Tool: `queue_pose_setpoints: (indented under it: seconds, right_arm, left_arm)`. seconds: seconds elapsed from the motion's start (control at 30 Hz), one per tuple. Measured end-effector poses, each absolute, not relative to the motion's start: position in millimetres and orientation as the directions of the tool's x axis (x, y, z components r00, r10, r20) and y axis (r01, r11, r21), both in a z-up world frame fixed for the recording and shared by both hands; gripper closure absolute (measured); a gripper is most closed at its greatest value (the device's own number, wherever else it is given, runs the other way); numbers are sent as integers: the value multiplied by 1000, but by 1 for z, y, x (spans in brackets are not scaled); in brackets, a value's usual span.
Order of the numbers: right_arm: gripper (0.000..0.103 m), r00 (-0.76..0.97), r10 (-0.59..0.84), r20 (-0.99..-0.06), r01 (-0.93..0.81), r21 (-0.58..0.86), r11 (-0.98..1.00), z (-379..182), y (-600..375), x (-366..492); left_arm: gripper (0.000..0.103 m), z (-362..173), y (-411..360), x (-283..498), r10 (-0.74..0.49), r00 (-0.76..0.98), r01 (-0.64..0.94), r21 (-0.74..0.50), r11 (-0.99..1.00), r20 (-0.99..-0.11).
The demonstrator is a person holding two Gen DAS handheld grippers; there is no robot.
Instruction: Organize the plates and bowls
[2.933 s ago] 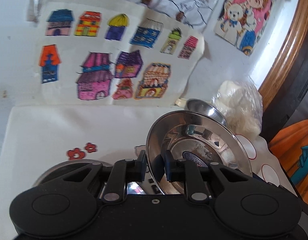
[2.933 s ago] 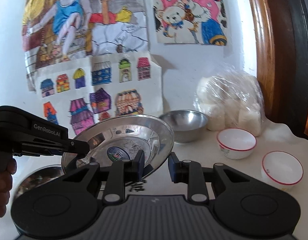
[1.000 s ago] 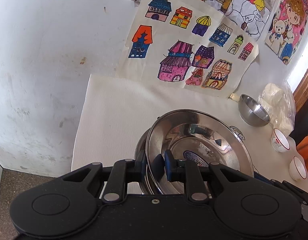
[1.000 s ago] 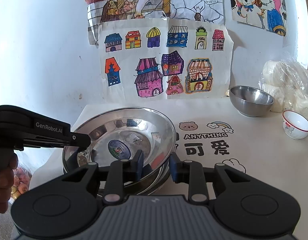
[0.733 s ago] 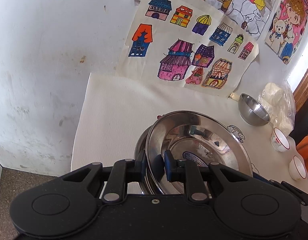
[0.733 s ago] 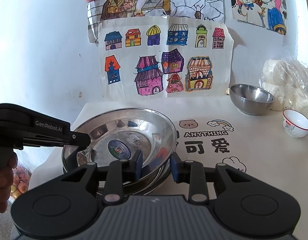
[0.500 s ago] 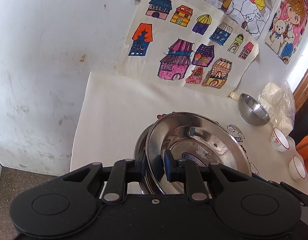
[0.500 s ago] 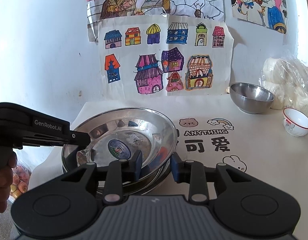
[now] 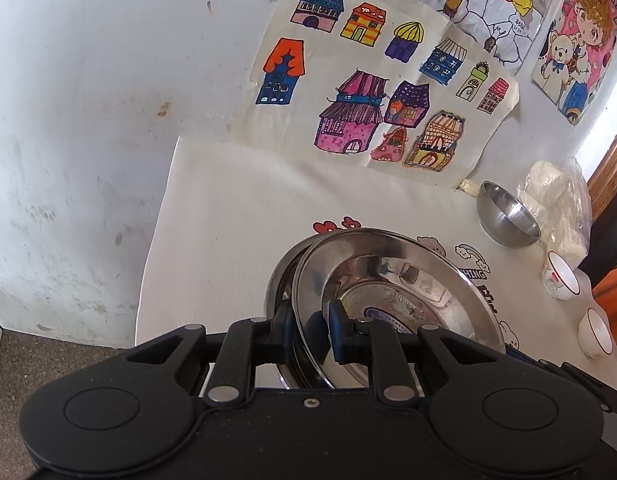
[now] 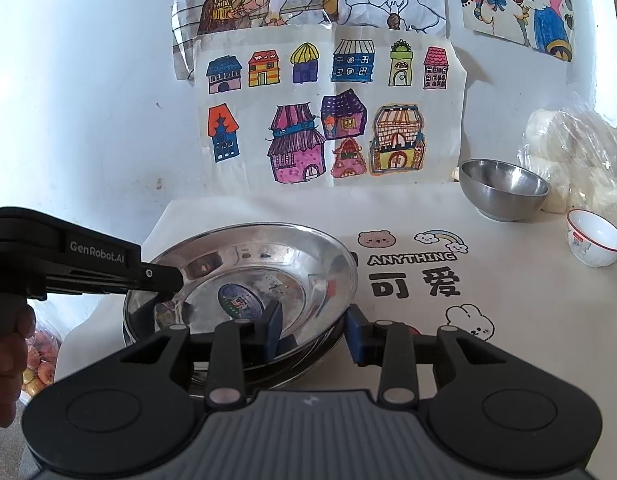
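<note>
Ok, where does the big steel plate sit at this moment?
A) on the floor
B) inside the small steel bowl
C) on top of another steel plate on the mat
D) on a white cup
C: the steel plate rests on a second plate's rim, on the mat.

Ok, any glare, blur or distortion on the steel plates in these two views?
Left wrist: sharp, fisheye bends the wall, top steel plate mirrors its surroundings, no blown glare. Right wrist: also sharp, plate shows soft reflections, frame corners vignetted black.
</note>
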State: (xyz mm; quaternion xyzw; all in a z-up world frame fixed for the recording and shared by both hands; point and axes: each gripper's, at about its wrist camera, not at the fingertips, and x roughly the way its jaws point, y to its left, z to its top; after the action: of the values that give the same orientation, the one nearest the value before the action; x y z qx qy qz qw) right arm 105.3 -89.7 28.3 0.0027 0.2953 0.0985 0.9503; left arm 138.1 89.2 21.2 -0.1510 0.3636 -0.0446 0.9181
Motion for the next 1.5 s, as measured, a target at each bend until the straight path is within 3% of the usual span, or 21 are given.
queue_pose_setpoints:
  seconds: [0.57, 0.93, 1.03, 1.13, 1.3, 1.37, 1.5]
  right_arm:
    - [56, 806, 179, -564, -188, 43, 981, 28, -88, 105]
    - [44, 838, 111, -535, -185, -88, 979, 29, -71, 98]
    - [36, 852, 108, -513, -194, -118, 974, 31, -67, 95]
    - [28, 855, 114, -505, -196, -111, 974, 32, -69, 95]
    - [15, 864, 119, -488, -180, -79, 981, 34, -74, 94]
    - [11, 872, 115, -476, -167, -69, 984, 36, -76, 93]
    - [7, 879, 104, -465, -144, -52, 988, 36, -79, 92]
  left_arm:
    - [83, 22, 89, 137, -193, 735, -34, -320, 947, -650]
    - [79, 28, 90, 134, -173, 764, -37, -311, 950, -621]
    - [72, 31, 91, 132, -161, 777, -42, -306, 951, -608]
    - [57, 34, 91, 130, -140, 794, -51, -294, 955, -592]
    - [16, 42, 90, 125, -90, 827, -73, -265, 961, -555]
    - [5, 44, 88, 122, -69, 840, -85, -256, 963, -538]
    - [1, 49, 86, 120, -49, 855, -90, -241, 966, -517]
